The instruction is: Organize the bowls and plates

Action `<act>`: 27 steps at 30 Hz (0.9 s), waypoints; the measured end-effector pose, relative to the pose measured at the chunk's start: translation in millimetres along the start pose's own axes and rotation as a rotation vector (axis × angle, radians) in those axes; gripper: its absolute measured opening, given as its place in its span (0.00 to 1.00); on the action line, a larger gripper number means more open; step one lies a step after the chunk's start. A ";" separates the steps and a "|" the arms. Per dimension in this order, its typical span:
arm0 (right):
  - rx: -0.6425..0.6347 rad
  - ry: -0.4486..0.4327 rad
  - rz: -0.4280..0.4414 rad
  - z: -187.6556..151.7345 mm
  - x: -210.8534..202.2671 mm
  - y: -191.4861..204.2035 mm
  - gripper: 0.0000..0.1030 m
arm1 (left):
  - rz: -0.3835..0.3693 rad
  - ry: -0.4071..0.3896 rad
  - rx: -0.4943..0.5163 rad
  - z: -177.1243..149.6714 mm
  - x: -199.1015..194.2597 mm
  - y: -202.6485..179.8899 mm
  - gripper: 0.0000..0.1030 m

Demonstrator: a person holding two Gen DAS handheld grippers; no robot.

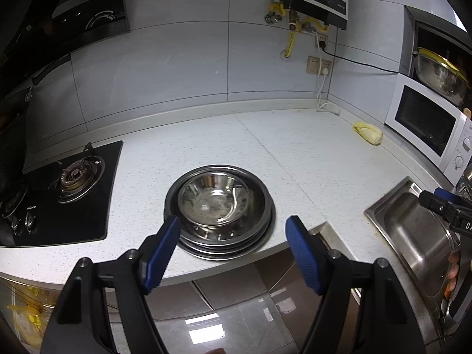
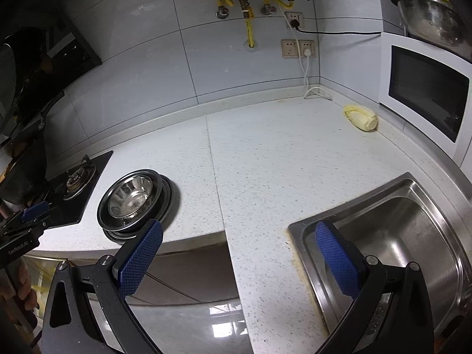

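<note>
Near the front edge of the white countertop [image 1: 265, 147], between the gas hob [image 1: 67, 194] and the sink [image 1: 413, 227], a steel bowl [image 1: 216, 199] sits nested on a stack of steel plates [image 1: 224, 243]. The left gripper [image 1: 233, 247] hangs just in front of the stack, fingers spread wide, holding nothing. The right gripper [image 2: 239, 258] is likewise released and empty, over the counter's edge by the sink, the stack well off to its left.
</note>
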State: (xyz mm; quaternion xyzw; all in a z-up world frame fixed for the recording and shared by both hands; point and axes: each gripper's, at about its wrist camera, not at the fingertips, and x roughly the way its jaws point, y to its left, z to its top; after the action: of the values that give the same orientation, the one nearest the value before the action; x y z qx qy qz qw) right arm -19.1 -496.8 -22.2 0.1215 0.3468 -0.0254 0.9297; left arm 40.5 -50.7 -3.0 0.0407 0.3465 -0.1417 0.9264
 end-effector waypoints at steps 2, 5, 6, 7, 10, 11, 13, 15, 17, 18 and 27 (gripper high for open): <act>0.000 0.001 -0.006 -0.5 -2.1 -1.5 0.99 | -0.005 -0.006 0.005 0.7 -1.3 -2.3 0.70; 0.000 -0.002 -0.009 -0.9 -4.1 -3.2 0.99 | -0.009 -0.012 0.008 0.8 -4.2 -5.0 0.70; 0.000 -0.003 -0.009 -0.9 -4.8 -3.5 0.99 | -0.009 -0.011 0.007 0.1 -5.2 -5.0 0.70; -0.001 -0.003 -0.008 -0.9 -4.9 -3.6 0.99 | -0.009 -0.011 0.005 -0.2 -5.8 -4.6 0.70; -0.007 -0.001 0.001 -0.4 -3.4 -1.2 0.99 | -0.002 -0.009 0.000 -1.5 -7.9 -2.2 0.70; -0.011 -0.001 0.006 -0.2 -2.7 -0.2 0.99 | 0.002 -0.009 -0.005 -2.0 -8.9 -0.8 0.70; -0.018 -0.001 0.013 -0.1 -1.2 3.1 0.99 | 0.010 -0.011 -0.016 -3.0 -10.6 2.5 0.70; -0.025 0.002 0.023 0.0 0.9 6.5 0.99 | 0.021 -0.011 -0.029 -3.8 -12.2 6.8 0.70; -0.032 0.005 0.031 0.2 3.0 9.0 0.99 | 0.032 -0.016 -0.039 -4.4 -13.8 10.7 0.70; -0.036 0.005 0.035 0.6 4.1 10.5 0.99 | 0.041 -0.019 -0.044 -4.7 -14.8 12.6 0.70; -0.059 0.012 0.061 2.4 10.8 18.3 0.99 | 0.066 -0.032 -0.055 -4.2 -17.6 15.7 0.70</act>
State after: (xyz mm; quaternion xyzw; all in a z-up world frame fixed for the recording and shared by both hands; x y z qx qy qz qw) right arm -7.0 -479.3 -23.7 0.1048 0.3490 0.0140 0.9311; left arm 29.7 -30.8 5.0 0.0244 0.3338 -0.1024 0.9367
